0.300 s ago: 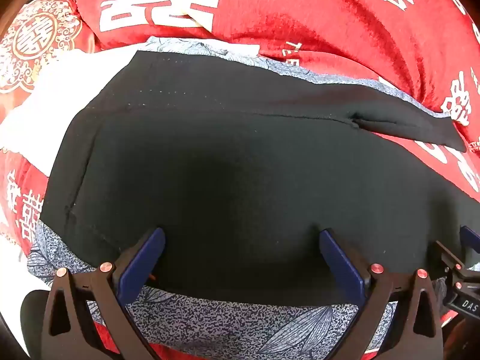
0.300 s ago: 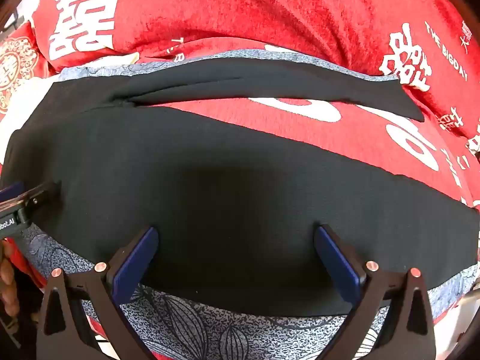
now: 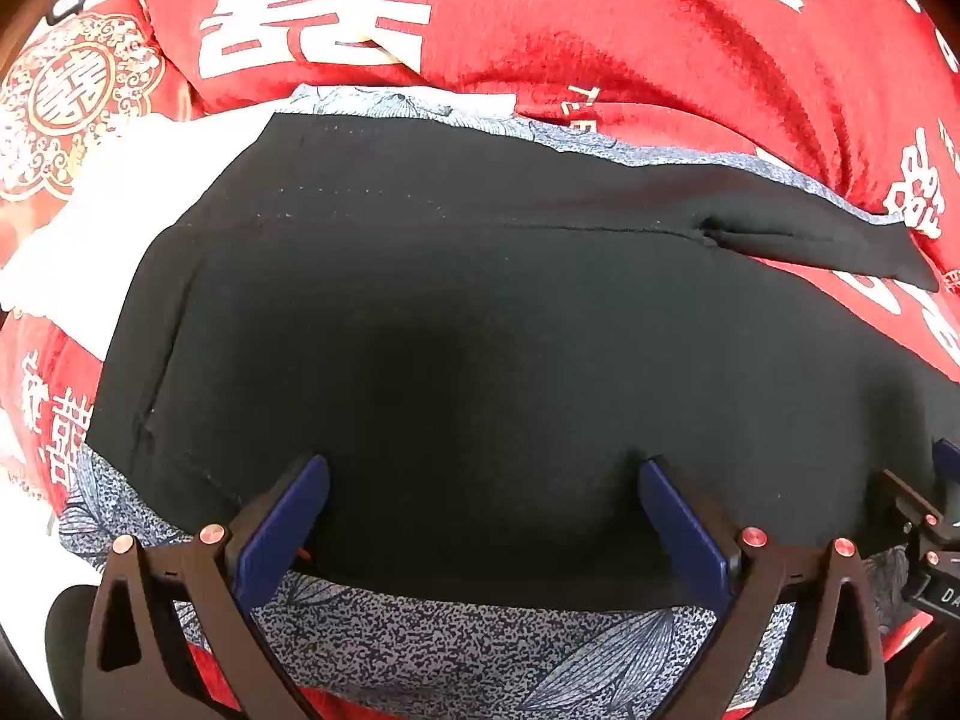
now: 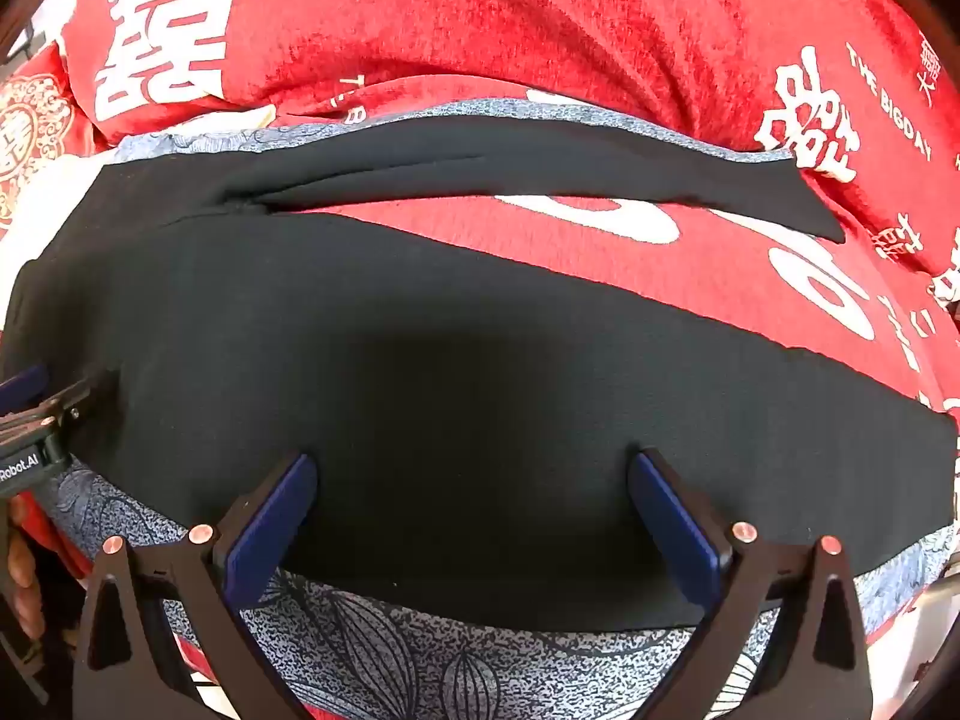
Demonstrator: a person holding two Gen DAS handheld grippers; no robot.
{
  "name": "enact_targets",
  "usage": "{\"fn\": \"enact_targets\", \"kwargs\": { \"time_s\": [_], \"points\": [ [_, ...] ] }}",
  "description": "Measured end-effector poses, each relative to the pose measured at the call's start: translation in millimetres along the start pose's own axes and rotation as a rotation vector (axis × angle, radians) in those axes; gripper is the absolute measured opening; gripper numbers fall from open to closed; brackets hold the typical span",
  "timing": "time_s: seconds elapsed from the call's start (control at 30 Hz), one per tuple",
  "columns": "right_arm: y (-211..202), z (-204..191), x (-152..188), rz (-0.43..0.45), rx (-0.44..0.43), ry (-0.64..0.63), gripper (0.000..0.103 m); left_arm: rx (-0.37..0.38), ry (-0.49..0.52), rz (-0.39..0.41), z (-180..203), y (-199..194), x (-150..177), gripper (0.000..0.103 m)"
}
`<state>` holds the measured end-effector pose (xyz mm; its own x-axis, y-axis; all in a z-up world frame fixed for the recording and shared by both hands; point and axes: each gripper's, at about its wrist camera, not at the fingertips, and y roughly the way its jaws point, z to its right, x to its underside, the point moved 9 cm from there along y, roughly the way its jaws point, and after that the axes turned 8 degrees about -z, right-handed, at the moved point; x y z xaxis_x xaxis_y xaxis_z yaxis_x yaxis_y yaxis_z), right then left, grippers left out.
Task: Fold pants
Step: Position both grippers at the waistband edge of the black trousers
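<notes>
Black pants (image 3: 480, 330) lie spread flat on a red quilt; their near leg also fills the right wrist view (image 4: 480, 360). A thinner far leg (image 4: 540, 174) runs along the back, and red quilt shows between the legs. My left gripper (image 3: 483, 474) is open, its blue pads over the near edge of the waist end. My right gripper (image 4: 471, 468) is open over the near edge of the leg, further right. Neither holds cloth. The right gripper's finger shows at the right edge of the left wrist view (image 3: 924, 516).
A grey-blue leaf-print cloth (image 3: 450, 648) lies under the pants and sticks out along the near and far edges (image 4: 420, 660). The red quilt with white characters (image 4: 480, 30) bunches up behind. A white patch (image 3: 120, 192) lies at far left.
</notes>
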<state>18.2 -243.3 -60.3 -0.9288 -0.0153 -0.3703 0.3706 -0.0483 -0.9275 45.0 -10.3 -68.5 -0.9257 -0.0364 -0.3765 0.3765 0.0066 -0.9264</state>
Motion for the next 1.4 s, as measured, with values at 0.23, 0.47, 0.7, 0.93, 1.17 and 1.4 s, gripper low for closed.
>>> {"fn": "enact_targets", "kwargs": {
  "time_s": [0.23, 0.47, 0.7, 0.93, 1.17, 1.4],
  "points": [
    [1, 1, -3, -0.013, 0.001, 0.004, 0.103, -0.015, 0.024, 0.005, 2, 2, 3, 0.103],
    [1, -1, -1, -0.026, 0.019, -0.002, 0.103, 0.019, 0.005, 0.009, -1, 1, 5, 0.103],
    [-21, -29, -13, -0.009, -0.019, -0.066, 0.103, 0.018, 0.000, 0.004, -7, -13, 4, 0.103],
    [-54, -87, -30, 0.086, -0.073, -0.211, 0.103, -0.058, -0.055, 0.056, -44, -48, -6, 0.103],
    [-93, -95, -54, 0.231, -0.083, -0.213, 0.103, -0.052, -0.102, 0.115, -65, -83, -16, 0.103],
    [-98, -105, -62, 0.189, -0.091, -0.229, 0.103, -0.057, -0.094, 0.123, -59, -89, -21, 0.103]
  ]
}}
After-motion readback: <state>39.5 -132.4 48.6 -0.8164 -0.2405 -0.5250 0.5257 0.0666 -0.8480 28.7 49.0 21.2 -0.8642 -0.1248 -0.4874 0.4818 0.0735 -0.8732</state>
